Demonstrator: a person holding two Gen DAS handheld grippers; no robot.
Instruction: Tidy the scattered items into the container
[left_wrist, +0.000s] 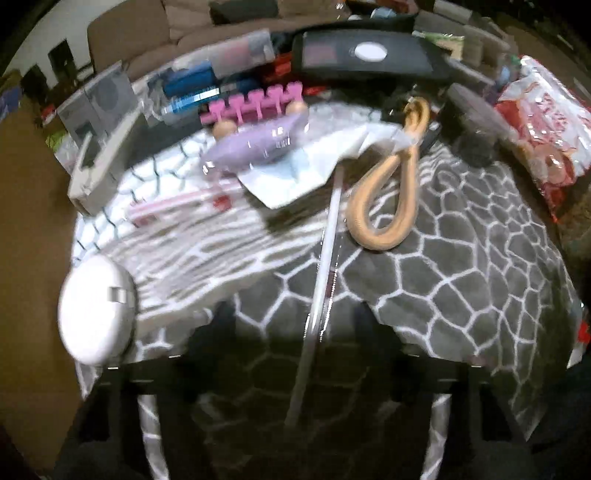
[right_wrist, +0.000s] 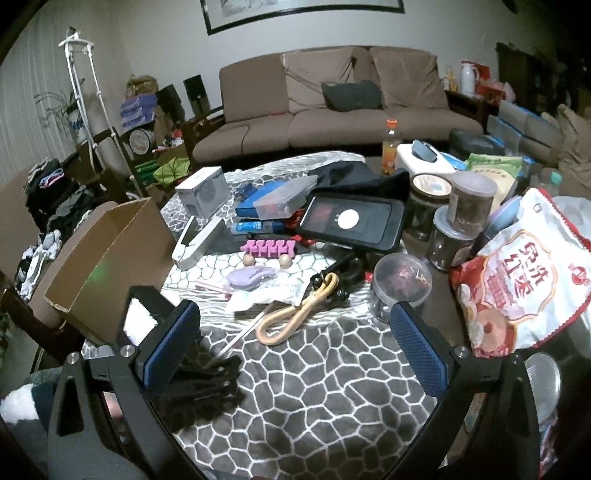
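Inventory of your workspace, item by item.

- Right gripper: lower centre of the right wrist view, jaws wide apart, blue pads facing each other, nothing between them, above the grey-and-white patterned cloth that covers the tabletop.
- Left gripper: seen from your right wrist view at lower left as a dark, folded shape low over the cloth. In its own view the fingers are lost in shadow and blur; I cannot tell whether its jaws are apart or together.
- Cardboard box: the container, open-topped, at the left edge of the tabletop.
- White rod: thin, lying on the cloth, running from lower centre up toward the white paper.
- Tan rubber loop: just right of the rod's far end.
- Lilac pouch: resting on the paper's upper edge.
- Pink toothed roller: behind the pouch, a wooden ball at each end.
- White round case: left of frame, blurred.
- Black tablet case: propped at mid-tabletop, white disc on its face.
- Clear jar: right of the loop.
- Red-and-white snack bag: right edge.
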